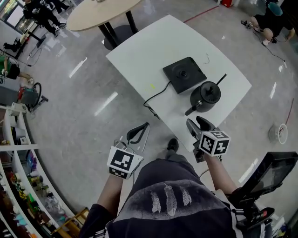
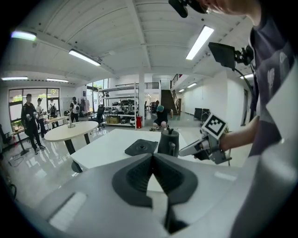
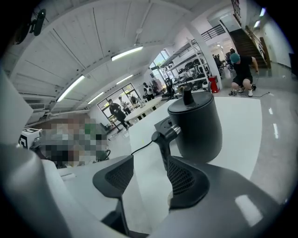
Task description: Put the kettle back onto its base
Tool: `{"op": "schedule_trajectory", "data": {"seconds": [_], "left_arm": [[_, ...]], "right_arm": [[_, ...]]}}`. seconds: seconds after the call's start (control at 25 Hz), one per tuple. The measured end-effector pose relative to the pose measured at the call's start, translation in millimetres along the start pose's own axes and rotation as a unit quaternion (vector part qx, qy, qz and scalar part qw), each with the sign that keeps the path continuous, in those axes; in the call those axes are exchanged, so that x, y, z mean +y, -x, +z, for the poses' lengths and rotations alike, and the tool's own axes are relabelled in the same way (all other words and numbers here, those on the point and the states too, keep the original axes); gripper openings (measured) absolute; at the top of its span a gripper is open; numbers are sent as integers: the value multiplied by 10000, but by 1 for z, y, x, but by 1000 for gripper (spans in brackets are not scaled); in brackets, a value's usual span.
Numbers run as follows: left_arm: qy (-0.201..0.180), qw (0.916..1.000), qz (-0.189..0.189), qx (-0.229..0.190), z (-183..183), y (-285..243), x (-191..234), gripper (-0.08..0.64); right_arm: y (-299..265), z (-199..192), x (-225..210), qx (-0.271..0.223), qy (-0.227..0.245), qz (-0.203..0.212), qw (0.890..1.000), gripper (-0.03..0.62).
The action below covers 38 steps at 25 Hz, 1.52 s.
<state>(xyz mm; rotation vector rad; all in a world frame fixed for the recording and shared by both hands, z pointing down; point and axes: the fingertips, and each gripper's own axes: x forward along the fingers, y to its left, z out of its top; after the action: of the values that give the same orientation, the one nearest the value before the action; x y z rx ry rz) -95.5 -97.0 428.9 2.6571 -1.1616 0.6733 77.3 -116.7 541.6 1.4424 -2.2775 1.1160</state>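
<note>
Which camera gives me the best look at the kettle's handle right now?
The right gripper view: the kettle handle stands close and large, just beyond the open right tool. In the head view the kettle handle is small, seen from above. In the left gripper view it is a distant sliver on the kettle.

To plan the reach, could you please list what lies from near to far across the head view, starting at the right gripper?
Near to far: right gripper → kettle → base → round table.
</note>
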Motion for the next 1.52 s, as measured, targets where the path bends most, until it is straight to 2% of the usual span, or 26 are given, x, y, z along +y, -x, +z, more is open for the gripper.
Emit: {"op": "schedule_trajectory", "data": {"seconds": [0.2, 0.4, 0.6, 0.72, 0.92, 1.24, 1.4, 1.52], "left_arm": [[-83, 9999, 38, 62, 7, -2, 6, 2], [-137, 9997, -117, 146, 10, -5, 8, 2], [-241, 9991, -337, 98, 23, -25, 30, 2], [-264, 9983, -512, 70, 24, -52, 45, 2], [-551, 9948, -861, 21, 31, -78, 58, 2], [-615, 9917, -1120, 110, 28, -110, 75, 2], [-703, 9896, -1253, 99, 29, -113, 69, 2], [-763, 9884, -1310, 85, 33, -113, 58, 2]], "right_arm": [[-14, 5, -1, -160, -46, -277, 9995, 247], [-22, 4, 9, -206, -361, -387, 9984, 249], [-36, 25, 0, -303, -589, -745, 9950, 247], [-53, 35, -17, -314, -577, -1034, 9925, 226], [-56, 37, -35, -427, -513, -1606, 9848, 166], [-52, 29, -59, -1, 174, -1824, 9831, 106], [-39, 20, -63, 110, 420, -1793, 9828, 103], [-31, 16, -69, 84, 780, -1959, 9775, 111]]}}
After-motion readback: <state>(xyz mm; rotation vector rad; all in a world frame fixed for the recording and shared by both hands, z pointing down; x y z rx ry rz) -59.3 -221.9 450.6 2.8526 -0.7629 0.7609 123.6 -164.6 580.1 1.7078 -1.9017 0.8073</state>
